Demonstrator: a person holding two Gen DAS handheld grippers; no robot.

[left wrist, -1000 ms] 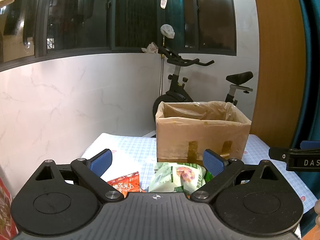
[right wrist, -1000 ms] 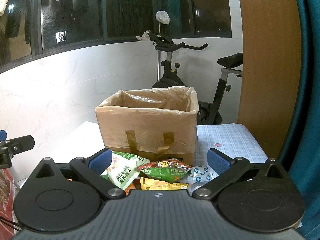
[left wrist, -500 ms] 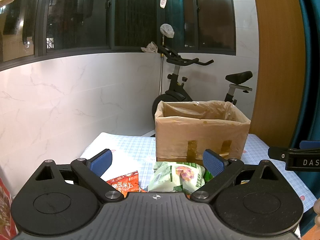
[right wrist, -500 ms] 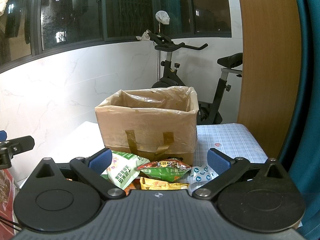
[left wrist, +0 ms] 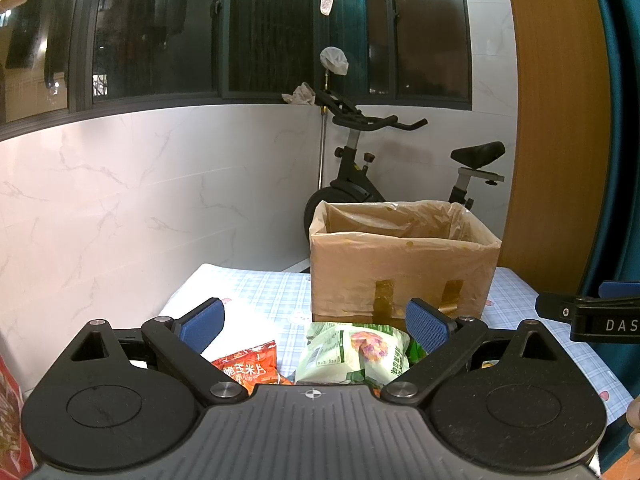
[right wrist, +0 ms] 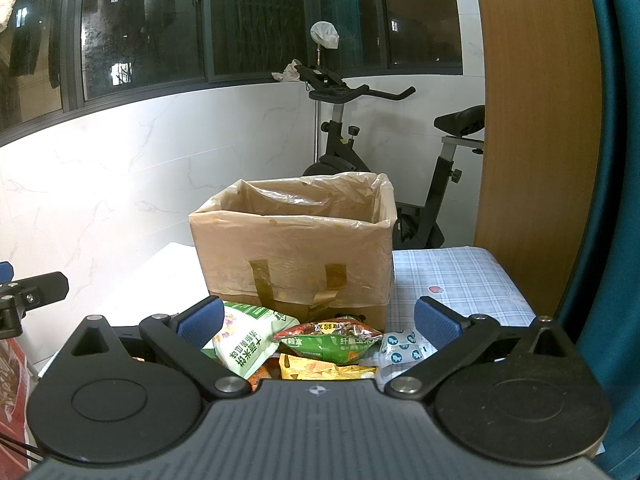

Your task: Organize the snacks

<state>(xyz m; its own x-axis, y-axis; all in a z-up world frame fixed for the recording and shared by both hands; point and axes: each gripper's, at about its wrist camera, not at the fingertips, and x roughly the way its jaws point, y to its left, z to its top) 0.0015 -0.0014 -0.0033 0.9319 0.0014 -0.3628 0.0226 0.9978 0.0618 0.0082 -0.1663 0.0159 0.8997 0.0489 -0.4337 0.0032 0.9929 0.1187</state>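
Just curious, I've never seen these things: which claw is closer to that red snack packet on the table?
Left. The left claw hangs open right above the red snack packet. The right claw is off to its right, over the green packets.

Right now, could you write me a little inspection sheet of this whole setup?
Surface: table under a blue checked cloth.
Job's things: cardboard box, plastic-lined and open; snack packets heaped before it, including a pale green bag, red packet, dark green packet.
Clutter: nothing seen.
Tongs: left tongs open, empty; right tongs open, empty.
Cables: thin lead at the lower left edge.
Surroundings: exercise bike, dark windows, marble wall.
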